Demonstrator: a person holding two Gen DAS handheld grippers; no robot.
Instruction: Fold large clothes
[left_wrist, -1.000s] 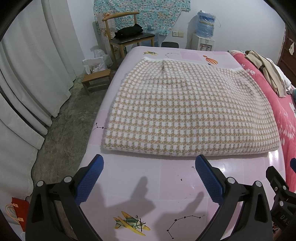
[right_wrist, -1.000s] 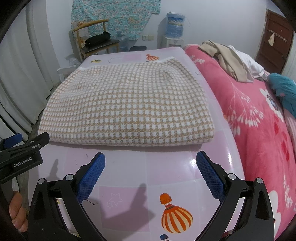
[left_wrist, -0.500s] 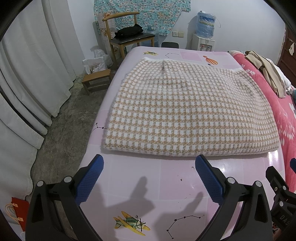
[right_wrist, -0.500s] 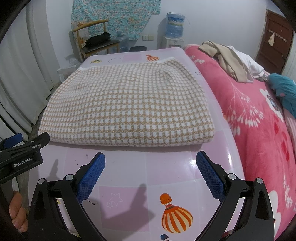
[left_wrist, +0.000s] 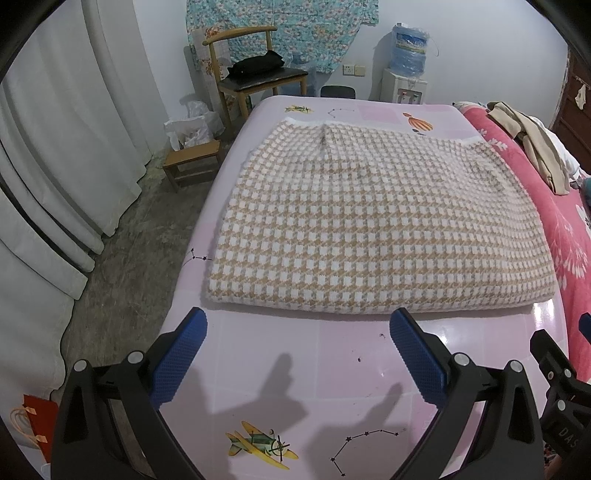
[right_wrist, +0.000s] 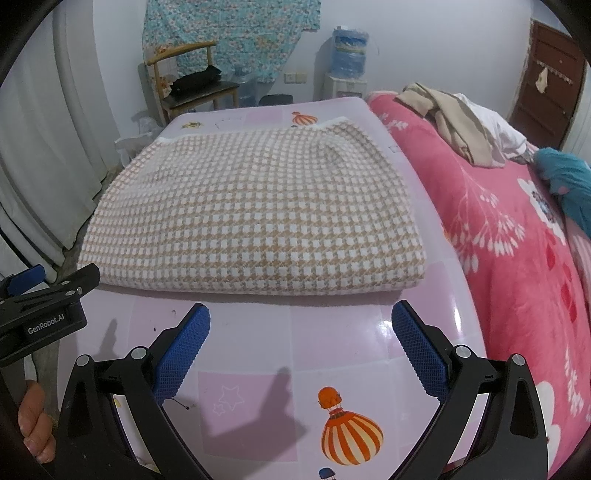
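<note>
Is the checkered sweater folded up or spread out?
Folded: the checkered sweater lies as a neat block, thick doubled edge nearest, no sleeves showing.

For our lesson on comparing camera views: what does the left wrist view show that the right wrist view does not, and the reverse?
Only the left wrist view shows the small wooden stool and the aeroplane print. Only the right wrist view shows the teal garment and a person's fingers. Both show the folded checked garment on the pink table, the wooden chair, and an open, empty claw: left claw, right claw.
</note>
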